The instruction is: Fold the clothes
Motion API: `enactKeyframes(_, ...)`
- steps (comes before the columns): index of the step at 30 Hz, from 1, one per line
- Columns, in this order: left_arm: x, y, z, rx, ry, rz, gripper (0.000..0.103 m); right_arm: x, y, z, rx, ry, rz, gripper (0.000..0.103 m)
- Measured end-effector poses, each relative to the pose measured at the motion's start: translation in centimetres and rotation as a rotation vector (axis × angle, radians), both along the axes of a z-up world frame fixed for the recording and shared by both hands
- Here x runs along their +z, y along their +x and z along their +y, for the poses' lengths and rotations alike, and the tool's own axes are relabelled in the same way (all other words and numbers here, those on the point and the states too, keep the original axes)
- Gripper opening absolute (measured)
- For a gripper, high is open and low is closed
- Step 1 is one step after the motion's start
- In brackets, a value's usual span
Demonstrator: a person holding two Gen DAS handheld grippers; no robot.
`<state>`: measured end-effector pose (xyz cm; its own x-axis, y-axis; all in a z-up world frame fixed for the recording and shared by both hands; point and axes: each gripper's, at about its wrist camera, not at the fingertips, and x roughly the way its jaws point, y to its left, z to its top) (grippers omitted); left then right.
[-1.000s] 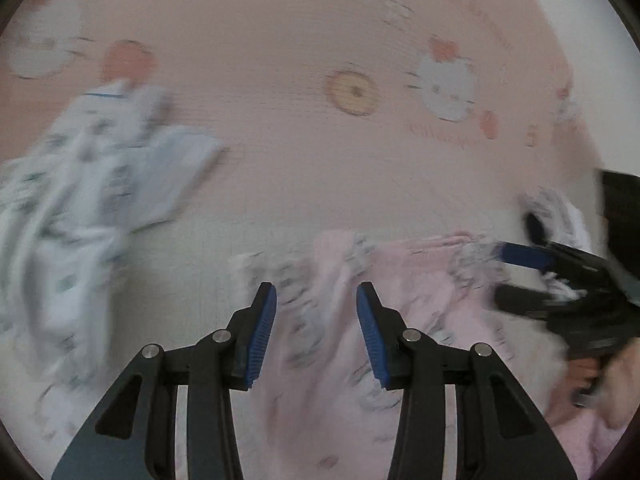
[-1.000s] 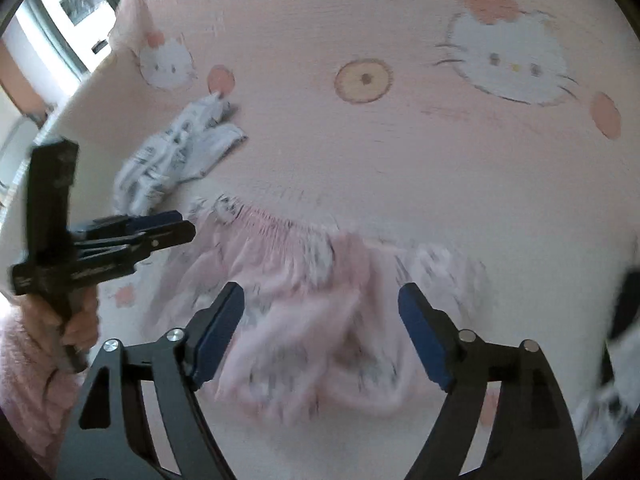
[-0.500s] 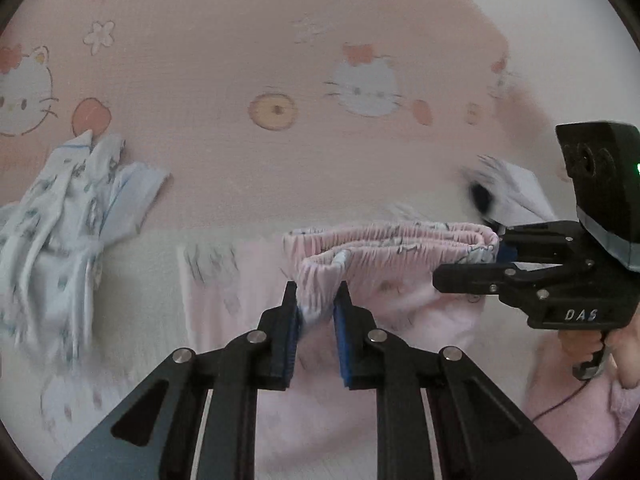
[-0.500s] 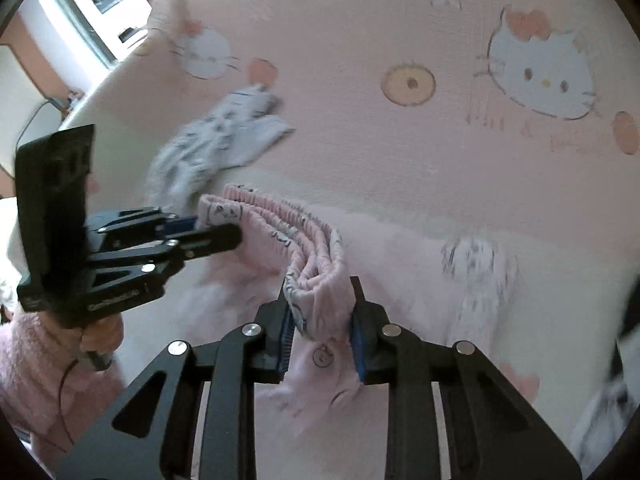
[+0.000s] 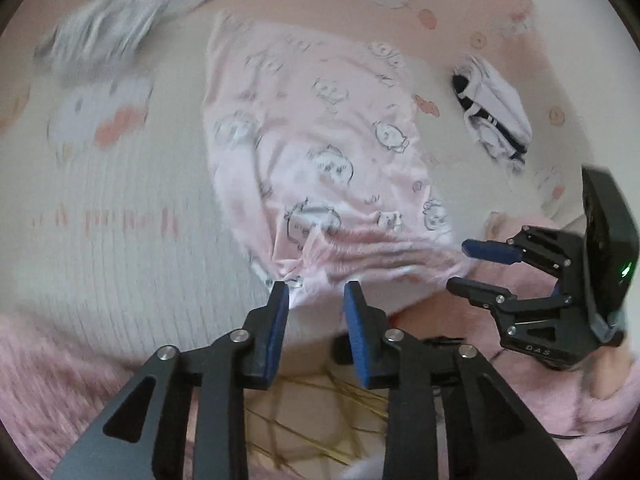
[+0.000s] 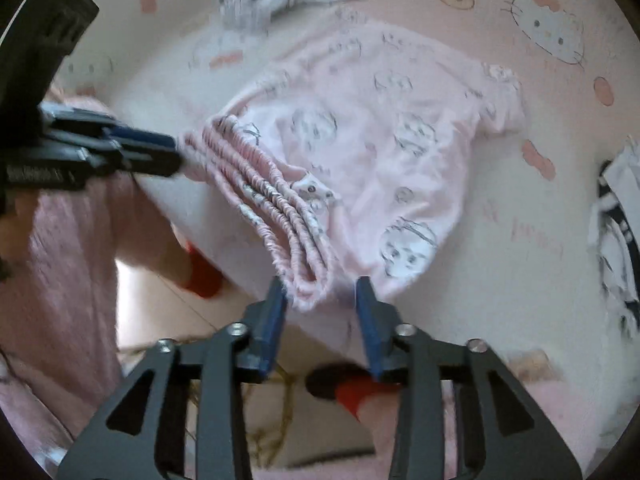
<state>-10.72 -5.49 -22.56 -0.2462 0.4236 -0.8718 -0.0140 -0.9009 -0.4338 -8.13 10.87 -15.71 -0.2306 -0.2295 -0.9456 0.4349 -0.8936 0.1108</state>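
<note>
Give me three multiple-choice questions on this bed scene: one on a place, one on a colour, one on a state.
1. In the left view, the white-and-navy garment lies where from the pink pants?
A) right
B) left
C) on top

2. The left hand-held gripper has pads coloured:
A) red
B) blue
C) green

3. The right hand-held gripper is:
A) shut on the pants
B) out of view
C) open

Answers:
1. A, it lies apart on the sheet, to the right.
2. B, both pads show blue.
3. C, its jaws stand apart with the waistband end between them.
</note>
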Motion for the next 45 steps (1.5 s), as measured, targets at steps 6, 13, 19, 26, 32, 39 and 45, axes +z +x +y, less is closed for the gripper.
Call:
enactKeyframes(6, -0.5, -0.8, -3.1, 0.206, 0.122, 0.005, 0.042, 1.5, -1.9, 3.9, -0.229, -0.164, 0.054, 0.063)
enactKeyframes(13, -5.5, -1.0, 1.3, 0.080, -0.156, -0.156, 0.036, -5.7, -3.3, 3.4, -0.259, -0.036, -0.144, 0.061)
enactKeyframes(19, 0.2, -3.4, 3.9, -0.040, -0.294, 0.047, 0.040, -1.5, -6.4, 7.3, -0.356, -0.115, -0.008, 0.061)
enactKeyframes(26, -0.2, -12.1, 5.7, -0.045, -0.231, 0.175, 0.040, -3.3, -16.1, 13.3, -0.564, -0.206, 0.000, 0.061)
enactKeyframes(32, -2.9, -17.2, -1.3, 0.148, -0.123, 0.145, 0.041, -5.9, -21.2, 16.0, -0.609, -0.304, -0.061, 0.062)
enactKeyframes(39, -5.1, -18.9, -2.9, 0.126, -0.269, 0.120, 0.041, -4.9, -22.3, 11.7, -0.247, 0.046, 0.070, 0.014)
enactKeyframes(45, -3.2, -16.9, -0.8, 0.035, -0.290, 0.209, 0.041, -2.7, -21.5, 13.1, -0.316, 0.112, 0.153, 0.042)
